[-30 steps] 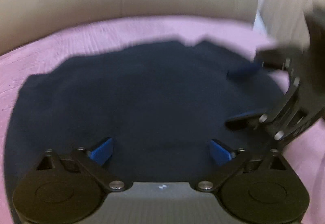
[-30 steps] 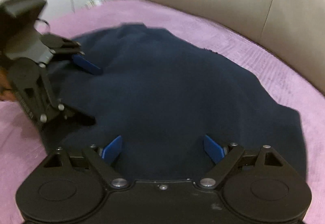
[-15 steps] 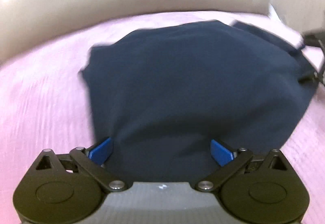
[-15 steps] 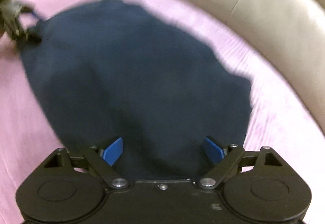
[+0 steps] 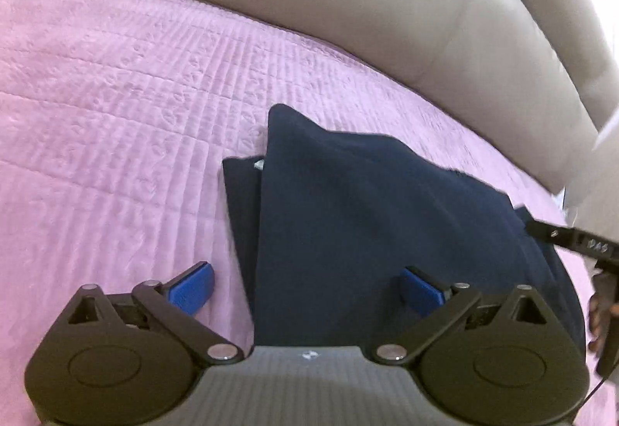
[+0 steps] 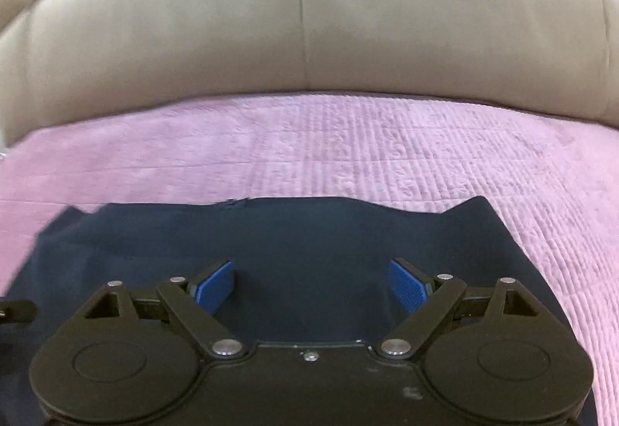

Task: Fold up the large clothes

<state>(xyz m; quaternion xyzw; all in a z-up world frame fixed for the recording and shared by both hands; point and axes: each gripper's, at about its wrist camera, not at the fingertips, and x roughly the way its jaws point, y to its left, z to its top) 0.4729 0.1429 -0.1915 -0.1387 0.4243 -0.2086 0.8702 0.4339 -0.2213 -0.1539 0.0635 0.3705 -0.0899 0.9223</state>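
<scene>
A dark navy garment (image 5: 387, 217) lies folded on the pink quilted cover (image 5: 116, 109), with a second layer showing along its left edge. My left gripper (image 5: 305, 288) is open just above that left edge: one blue pad (image 5: 191, 288) is over the pink cover, the other over the cloth. In the right wrist view the garment (image 6: 309, 232) spreads flat under my right gripper (image 6: 311, 287), which is open with both pads over the fabric and nothing pinched. Part of the right gripper (image 5: 561, 240) shows at the left wrist view's right edge.
The beige leather sofa back (image 6: 301, 39) curves behind the pink cover (image 6: 387, 147). Bare pink cover lies left of the garment and beyond it. A hand (image 5: 599, 310) shows at the right edge of the left wrist view. A white wall panel (image 5: 595, 163) stands at the far right.
Both views have swung and the grippers have moved apart. The garment now lies narrower, with a folded left edge in sight. Both grippers stayed open.
</scene>
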